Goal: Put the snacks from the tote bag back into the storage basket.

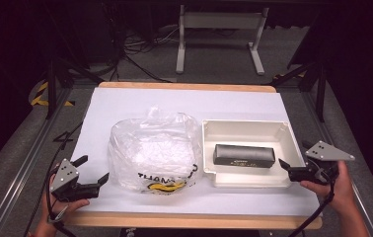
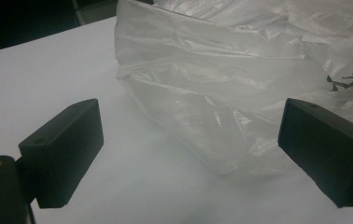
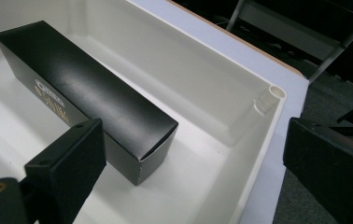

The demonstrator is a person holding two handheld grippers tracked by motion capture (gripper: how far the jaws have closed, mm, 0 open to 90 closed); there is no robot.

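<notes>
Flanking the work, the left hand-held gripper (image 1: 93,169) gapes beside the plastic bag (image 1: 154,153) at centre, while the right hand-held gripper (image 1: 284,167) gapes at the tray (image 1: 209,148) holding the black box (image 1: 244,154), seemingly poised to bag it.

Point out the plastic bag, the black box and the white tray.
plastic bag (image 1: 152,148): high view, on its crumpled clear middle.
black box (image 1: 244,154): high view, on its top face, lying inside the tray.
white tray (image 1: 246,126): high view, on the far rim.
</notes>
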